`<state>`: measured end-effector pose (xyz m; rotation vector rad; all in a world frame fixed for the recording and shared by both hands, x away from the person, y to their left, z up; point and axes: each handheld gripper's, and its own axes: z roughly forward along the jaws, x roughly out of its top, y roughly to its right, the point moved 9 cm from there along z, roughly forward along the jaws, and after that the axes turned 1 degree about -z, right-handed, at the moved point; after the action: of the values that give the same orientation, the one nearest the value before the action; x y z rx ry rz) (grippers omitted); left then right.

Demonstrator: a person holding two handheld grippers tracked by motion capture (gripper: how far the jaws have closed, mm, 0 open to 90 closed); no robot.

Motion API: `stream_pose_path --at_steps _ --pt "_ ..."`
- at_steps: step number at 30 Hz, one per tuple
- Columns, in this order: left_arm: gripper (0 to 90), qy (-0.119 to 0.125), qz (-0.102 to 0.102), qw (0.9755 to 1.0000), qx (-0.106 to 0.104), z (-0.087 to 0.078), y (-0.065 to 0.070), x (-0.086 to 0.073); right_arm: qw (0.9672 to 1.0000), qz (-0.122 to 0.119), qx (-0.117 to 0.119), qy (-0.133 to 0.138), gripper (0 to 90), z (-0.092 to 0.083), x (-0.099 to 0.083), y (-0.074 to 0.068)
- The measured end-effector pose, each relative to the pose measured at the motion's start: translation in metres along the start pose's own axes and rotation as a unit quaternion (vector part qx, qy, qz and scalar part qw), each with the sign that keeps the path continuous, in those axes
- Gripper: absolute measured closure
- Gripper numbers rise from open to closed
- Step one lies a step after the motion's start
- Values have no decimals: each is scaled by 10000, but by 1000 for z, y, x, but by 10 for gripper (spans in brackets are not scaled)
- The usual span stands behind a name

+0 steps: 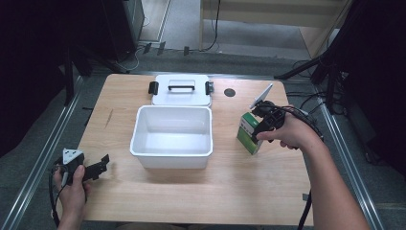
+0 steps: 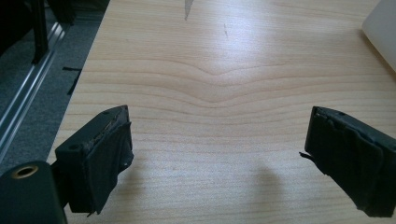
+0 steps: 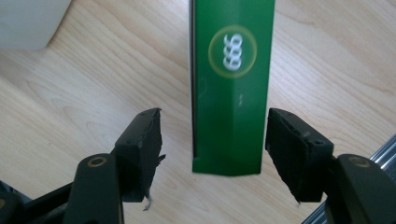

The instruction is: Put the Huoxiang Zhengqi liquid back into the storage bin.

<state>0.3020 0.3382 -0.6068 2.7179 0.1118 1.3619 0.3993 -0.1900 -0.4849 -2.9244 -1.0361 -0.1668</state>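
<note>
A green carton [image 1: 249,133] stands upright on the wooden table, right of the white tub. My right gripper [image 1: 259,132] comes down over it from the right. In the right gripper view the carton [image 3: 231,93], with a round "666" mark, stands between the jaws of the right gripper [image 3: 215,116]. A clear gap shows at the left pad, and the right pad [image 3: 285,144] sits close against the carton's edge. My left gripper [image 1: 102,163] rests low at the table's front left corner. Its jaws [image 2: 219,116] stand wide apart over bare wood with nothing between them.
An open white plastic tub [image 1: 139,129] sits mid-table, its corner [image 2: 383,28] at the far right of the left gripper view. Behind it lies its white lid [image 1: 181,91] with black handle and clips. A small black disc [image 1: 230,92] lies beside the lid. Metal rails run along both table sides.
</note>
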Motion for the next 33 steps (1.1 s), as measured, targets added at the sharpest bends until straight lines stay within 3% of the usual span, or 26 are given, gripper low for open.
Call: stream_pose_path --at_steps 16,27,33 --pt "84 3 -17 10000 -17 0 0 0 9999 -8 103 -12 487 2 26 0" --pt "84 -7 -21 10000 -22 0 0 0 10000 22 42 -53 598 9 35 2" --pt "84 -11 -20 10000 -23 0 0 0 9999 -29 -117 -42 641 9 36 6"
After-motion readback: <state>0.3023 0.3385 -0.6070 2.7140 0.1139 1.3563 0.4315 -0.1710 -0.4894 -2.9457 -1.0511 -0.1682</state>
